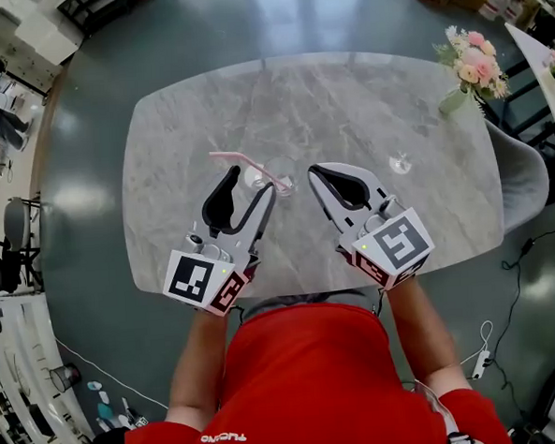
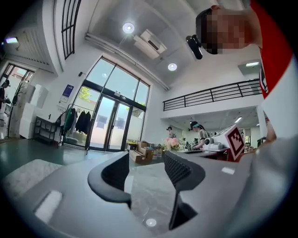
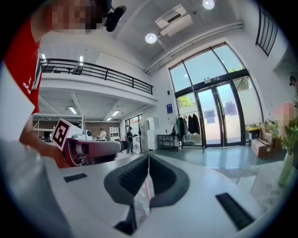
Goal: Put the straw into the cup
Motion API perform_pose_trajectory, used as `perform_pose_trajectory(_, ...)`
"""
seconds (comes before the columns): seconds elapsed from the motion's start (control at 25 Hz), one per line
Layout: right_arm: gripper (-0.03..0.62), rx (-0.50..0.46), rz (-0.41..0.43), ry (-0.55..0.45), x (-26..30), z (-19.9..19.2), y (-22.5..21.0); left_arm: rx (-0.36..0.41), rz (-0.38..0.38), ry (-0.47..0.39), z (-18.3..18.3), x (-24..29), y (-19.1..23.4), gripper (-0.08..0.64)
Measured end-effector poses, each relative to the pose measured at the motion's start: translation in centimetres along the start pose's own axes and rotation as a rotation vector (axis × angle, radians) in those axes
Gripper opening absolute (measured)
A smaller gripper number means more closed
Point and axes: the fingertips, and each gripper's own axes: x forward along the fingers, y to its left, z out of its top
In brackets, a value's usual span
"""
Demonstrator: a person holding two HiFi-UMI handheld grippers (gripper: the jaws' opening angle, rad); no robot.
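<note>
Left gripper [image 2: 145,161], jaws apart with nothing between them; right gripper [image 3: 148,160], jaws together on a clear plastic wrapper [image 3: 142,201] with a pink stripe; just beyond both, a pink straw [image 1: 241,160] leaning in the clear cup [image 1: 281,180] on the marble bench [image 1: 345,100]; flowers [image 1: 474,64] at the far right corner.

"Bright in here, isn't it?"

"Those tall glass doors [image 2: 111,125] and round ceiling lights [image 2: 129,28]. Dark glossy floor [image 1: 87,181], grey marble table [image 1: 345,100], flowers [image 1: 474,59] at its far corner, a railed balcony [image 2: 209,95] above."
</note>
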Motion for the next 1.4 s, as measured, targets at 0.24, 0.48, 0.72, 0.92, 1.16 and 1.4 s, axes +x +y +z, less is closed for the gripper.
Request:
perform_pose_trajectory(0.24,0.002,0.001,0.0,-0.045,-1.0,1.9,1.2,0.052,-0.027,-0.053,2.6,-0.3,-1.3,0.135)
perform_pose_trajectory(0.48,0.002,0.006,-0.008,-0.079,-1.6,2.9,1.8,0.092,-0.017,-0.033,2.7,-0.1,-1.8,0.006)
perform_pose_trajectory(0.72,0.002,-0.006,-0.012,-0.095,-1.8,3.4,2.2,0.104,-0.038,-0.024,2.7,0.1,-2.8,0.005)
perform_pose_trajectory(0.92,0.002,-0.021,-0.007,-0.093,-1.6,3.8,2.6,0.113,-0.07,-0.023,2.9,0.4,-3.7,0.005)
perform_pose_trajectory(1.16,0.002,-0.039,-0.001,-0.084,-1.5,4.1,3.1,0.114,-0.082,-0.02,3.0,0.4,-4.0,0.006)
perform_pose_trajectory(1.4,0.002,-0.051,0.005,-0.081,-1.6,4.0,3.3,0.116,-0.095,-0.015,2.8,0.7,-4.4,0.006)
